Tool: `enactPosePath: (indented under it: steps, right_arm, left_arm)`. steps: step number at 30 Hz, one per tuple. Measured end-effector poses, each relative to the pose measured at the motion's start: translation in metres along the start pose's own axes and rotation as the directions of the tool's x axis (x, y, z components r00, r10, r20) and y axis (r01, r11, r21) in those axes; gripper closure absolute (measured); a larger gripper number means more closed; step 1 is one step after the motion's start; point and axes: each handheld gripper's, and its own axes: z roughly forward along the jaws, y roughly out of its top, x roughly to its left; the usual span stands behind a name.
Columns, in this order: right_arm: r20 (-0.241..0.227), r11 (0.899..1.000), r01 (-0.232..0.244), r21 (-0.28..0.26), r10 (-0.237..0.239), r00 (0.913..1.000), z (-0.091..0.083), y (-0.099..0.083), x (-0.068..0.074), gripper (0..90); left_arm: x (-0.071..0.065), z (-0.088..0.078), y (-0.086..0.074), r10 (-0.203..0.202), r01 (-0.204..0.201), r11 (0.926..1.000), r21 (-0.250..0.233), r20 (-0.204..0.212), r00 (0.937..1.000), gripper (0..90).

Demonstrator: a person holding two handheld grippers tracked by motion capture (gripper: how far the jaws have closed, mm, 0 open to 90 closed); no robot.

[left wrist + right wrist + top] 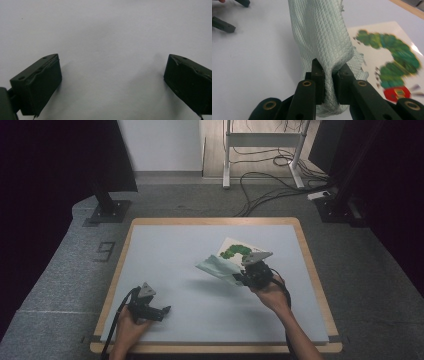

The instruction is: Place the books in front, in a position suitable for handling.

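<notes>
A pale green quilted cloth (322, 37) hangs pinched between the jaws of my right gripper (329, 75), which is shut on it. In the high view the right gripper (241, 277) holds the cloth (215, 266) above the table, right of centre. Under and beyond it lies a white book (239, 249) with a green caterpillar (392, 55) on its cover. My left gripper (165, 310) rests low at the table's front left, its jaws wide apart. Its black fingers (40, 85) have only bare table surface between them, so the left gripper (112, 82) is open.
The pale tabletop (170, 255) has a wooden rim (310, 270). Dark stand bases (107, 210) and cables (270, 190) lie on the carpet beyond the far edge. The left gripper's jaws (224, 23) appear at the top left of the right gripper view.
</notes>
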Motion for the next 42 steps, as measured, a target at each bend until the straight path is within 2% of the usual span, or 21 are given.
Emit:
enactPosePath:
  steps: [1, 2, 5, 8, 9, 12, 15, 16, 18, 22, 26, 32, 37, 38, 42]
  right_arm:
    - [0.0, 1.0, 0.0, 0.0, 0.0, 1.0, 0.0, 0.0, 0.0, 78.2]
    - [0.017, 1.0, -0.016, -0.008, 0.016, 0.9997, -0.011, -0.01, -0.003, 78.3]
    - [0.032, 0.999, -0.032, -0.014, 0.032, 0.999, -0.02, -0.017, -0.006, 78.2]
    - [0.063, 0.998, -0.059, -0.026, 0.061, 0.9961, -0.04, -0.035, -0.011, 78.3]
    - [0.063, 0.998, -0.059, -0.026, 0.061, 0.9961, -0.04, -0.035, -0.011, 78.3]
    - [0.101, 0.996, -0.083, -0.03, 0.086, 0.9912, -0.06, -0.053, -0.016, 78.3]
    - [0.121, 0.995, -0.099, -0.028, 0.102, 0.9874, -0.07, -0.062, -0.018, 78.2]
    - [0.144, 0.993, -0.116, -0.028, 0.119, 0.9824, -0.081, -0.073, -0.021, 78.2]
    - [0.151, 0.992, -0.121, -0.027, 0.124, 0.9807, -0.085, -0.076, -0.022, 78.2]
    - [0.195, 0.986, -0.161, -0.038, 0.165, 0.9668, -0.106, -0.097, -0.027, 78.2]
    - [0.225, 0.983, -0.177, -0.041, 0.181, 0.9573, -0.12, -0.111, -0.027, 78.2]
    - [0.248, 0.98, -0.199, -0.03, 0.2, 0.9478, -0.123, -0.133, -0.024, 78.1]
    - [0.252, 0.976, -0.217, -0.02, 0.215, 0.9437, -0.115, -0.148, -0.022, 78.1]
    - [0.255, 0.974, -0.226, -0.012, 0.221, 0.9414, -0.108, -0.156, -0.02, 78.0]
    - [0.259, 0.973, -0.229, 0.013, 0.218, 0.9408, -0.097, -0.167, -0.015, 77.8]
  left_arm:
    - [0.0, 0.0, 0.0, 0.0, 0.0, 1.0, 0.0, 0.0, 1.0, 1.0]
    - [0.0, 0.0, 0.0, 0.0, 0.0, 1.0, 0.0, 0.001, 1.0, 1.0]
    - [0.0, 0.0, 0.0, 0.0, 0.0, 1.0, 0.0, 0.0, 1.0, 1.0]
    - [0.0, 0.0, 0.0, -0.001, 0.001, 1.0, 0.0, 0.0, 1.0, 1.0]
    - [0.0, 0.0, 0.0, -0.001, 0.001, 1.0, 0.0, 0.0, 1.0, 1.0]
    - [0.0, 0.0, 0.0, -0.001, 0.001, 1.0, -0.001, -0.001, 1.0, 1.0]
    - [0.0, 0.0, 0.0, -0.001, 0.001, 1.0, -0.001, -0.001, 1.0, 1.0]
    - [0.0, 0.0, 0.0, -0.001, 0.001, 1.0, -0.001, -0.001, 1.0, 1.0]
    - [0.0, 0.0, 0.0, -0.001, 0.001, 1.0, -0.001, -0.001, 1.0, 1.0]
    - [0.0, 0.0, 0.0, -0.003, 0.003, 1.0, -0.002, -0.001, 1.0, 1.0]
    - [0.0, 0.0, 0.0, -0.003, 0.003, 1.0, -0.002, -0.002, 1.0, 1.0]
    - [-0.001, 0.0, 0.0, -0.004, 0.004, 1.0, -0.003, -0.002, 1.0, 1.0]
    - [-0.001, 0.0, 0.0, -0.004, 0.004, 1.0, -0.003, -0.002, 1.0, 1.0]
    - [-0.001, 0.0, 0.0, -0.004, 0.004, 1.0, -0.003, -0.002, 1.0, 1.0]
    - [-0.001, 0.0, 0.0, -0.004, 0.004, 1.0, -0.003, -0.002, 1.0, 1.0]
